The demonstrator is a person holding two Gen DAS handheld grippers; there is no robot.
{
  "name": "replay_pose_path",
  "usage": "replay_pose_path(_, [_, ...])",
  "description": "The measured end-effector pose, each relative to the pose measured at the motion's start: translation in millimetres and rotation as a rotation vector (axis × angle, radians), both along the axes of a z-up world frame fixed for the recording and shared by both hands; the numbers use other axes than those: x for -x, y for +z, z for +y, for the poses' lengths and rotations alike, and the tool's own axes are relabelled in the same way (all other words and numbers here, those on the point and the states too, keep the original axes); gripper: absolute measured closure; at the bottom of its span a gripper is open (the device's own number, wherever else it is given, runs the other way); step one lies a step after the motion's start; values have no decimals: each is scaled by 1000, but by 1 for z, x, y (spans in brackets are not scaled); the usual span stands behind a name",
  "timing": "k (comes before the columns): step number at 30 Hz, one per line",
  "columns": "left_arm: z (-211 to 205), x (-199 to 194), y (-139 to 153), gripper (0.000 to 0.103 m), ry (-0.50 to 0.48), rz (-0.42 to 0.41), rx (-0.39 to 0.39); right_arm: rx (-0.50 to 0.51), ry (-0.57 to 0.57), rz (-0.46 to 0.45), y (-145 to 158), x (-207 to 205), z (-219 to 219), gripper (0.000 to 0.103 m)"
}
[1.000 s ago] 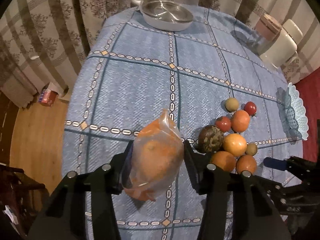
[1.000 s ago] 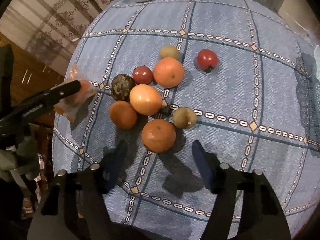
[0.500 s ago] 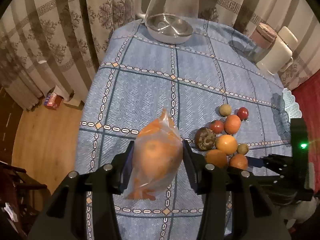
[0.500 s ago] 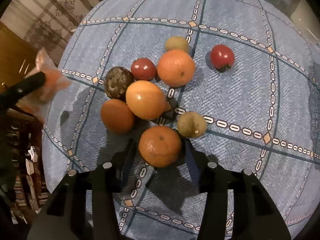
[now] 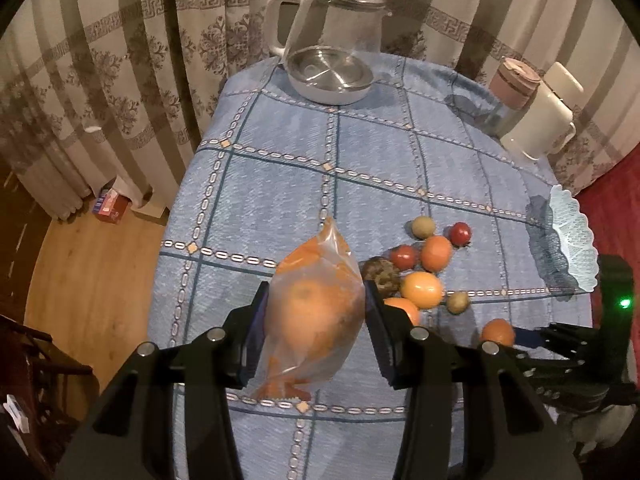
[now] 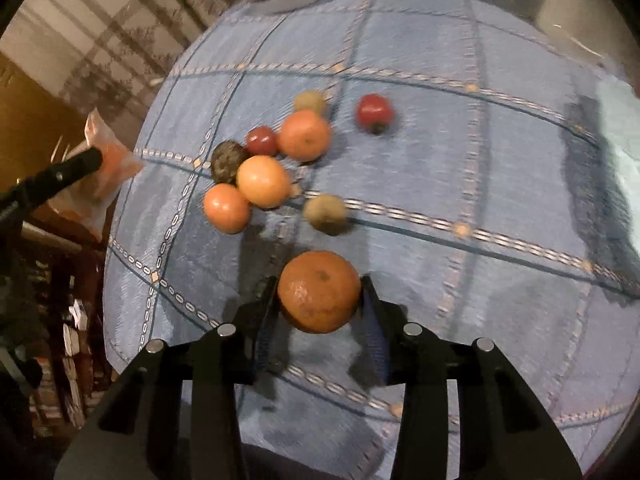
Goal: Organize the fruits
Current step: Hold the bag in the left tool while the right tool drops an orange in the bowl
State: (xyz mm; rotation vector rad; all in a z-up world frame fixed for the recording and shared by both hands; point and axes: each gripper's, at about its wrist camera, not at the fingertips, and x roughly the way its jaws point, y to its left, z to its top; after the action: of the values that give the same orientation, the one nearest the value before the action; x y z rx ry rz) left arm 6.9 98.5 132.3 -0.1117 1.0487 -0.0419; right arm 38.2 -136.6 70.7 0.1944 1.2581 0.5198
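Note:
My left gripper (image 5: 315, 312) is shut on a clear plastic bag (image 5: 314, 316) with an orange fruit inside, held above the blue checked tablecloth (image 5: 280, 184). My right gripper (image 6: 320, 300) is shut on an orange (image 6: 319, 291) and holds it just above the cloth, apart from the pile. That orange also shows in the left wrist view (image 5: 497, 331). The pile of several fruits (image 6: 264, 168) lies on the cloth: oranges, two red tomatoes, small greenish fruits and a dark mottled one. The bag also shows at the left of the right wrist view (image 6: 100, 184).
A glass kettle (image 5: 334, 52) stands at the table's far end. A white jug (image 5: 538, 124) and a pink-lidded cup (image 5: 514, 80) stand at the far right. A pale blue scalloped plate (image 5: 574, 248) sits at the right edge. The floor lies to the left.
My right gripper moved in around the nearest orange, shut on it and drew it away from the pile. My left gripper rose with the bag in it.

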Motion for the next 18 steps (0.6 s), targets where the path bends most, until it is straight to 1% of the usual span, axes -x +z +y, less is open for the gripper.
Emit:
replay_pose_path(4, [-20, 6, 9, 57, -9, -15, -4, -18, -82, -24, 11, 8, -43, 62])
replay_pose_path(11, [-64, 16, 27, 57, -34, -50, -13, -46, -264, -82, 29, 19, -142, 62])
replay_pose_path(16, [-101, 22, 36, 57, -57, -69, -12, -36, -378, -108, 28, 23, -203, 62])
replay_pose_path(18, [-114, 24, 39, 57, -65, -75, -15, -37, -404, -114, 28, 24, -222, 62])
